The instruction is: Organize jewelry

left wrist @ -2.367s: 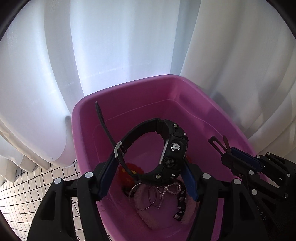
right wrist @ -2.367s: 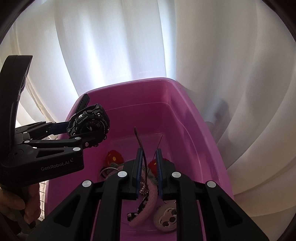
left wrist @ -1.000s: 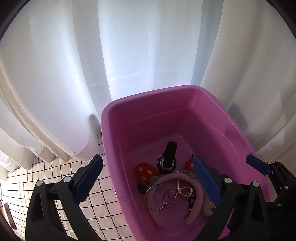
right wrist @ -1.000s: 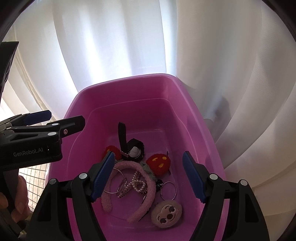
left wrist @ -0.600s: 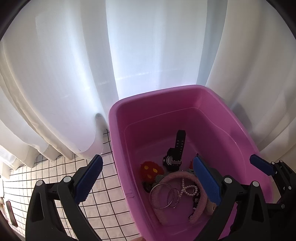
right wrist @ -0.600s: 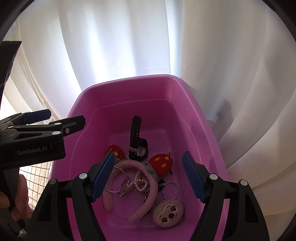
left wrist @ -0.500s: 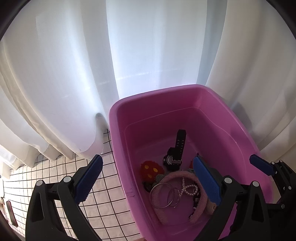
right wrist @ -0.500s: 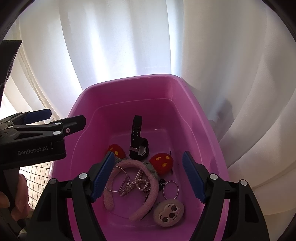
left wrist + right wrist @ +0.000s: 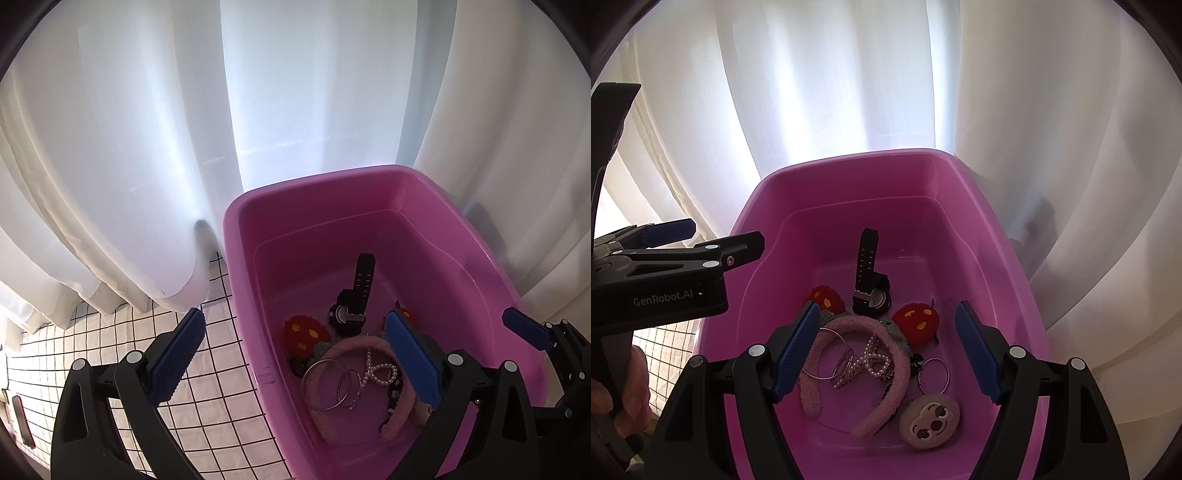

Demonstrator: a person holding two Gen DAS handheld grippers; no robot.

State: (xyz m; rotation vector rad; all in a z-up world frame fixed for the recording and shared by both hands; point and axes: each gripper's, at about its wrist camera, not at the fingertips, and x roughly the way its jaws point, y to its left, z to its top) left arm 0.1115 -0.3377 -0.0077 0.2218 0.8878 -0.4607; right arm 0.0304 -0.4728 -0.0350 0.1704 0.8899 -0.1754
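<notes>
A pink plastic tub (image 9: 236, 236) (image 9: 753, 206) holds the jewelry. Inside lie a black watch (image 9: 351, 306) (image 9: 870, 284), a fuzzy pink headband (image 9: 886, 347) (image 9: 354, 345), silver bangles (image 9: 328, 384) (image 9: 831, 358), a pearl bow (image 9: 380, 369) (image 9: 871, 358), two red fuzzy clips (image 9: 916, 321) (image 9: 304, 334), a key ring (image 9: 934, 373) and a round face charm (image 9: 929, 415). My left gripper (image 9: 295, 354) stands open over the tub's left wall, empty. My right gripper (image 9: 886, 347) hangs open above the headband, touching nothing.
White curtains (image 9: 147, 147) hang close behind and beside the tub. A white cloth with a black grid (image 9: 214, 391) covers the table to the tub's left. A person's hand (image 9: 624, 380) holds the left gripper's handle at the left of the right wrist view.
The watch's strap now stands propped toward the tub's back wall; a second ago it lay lower. Both grippers stay open, and the left wrist view shifted slightly left.
</notes>
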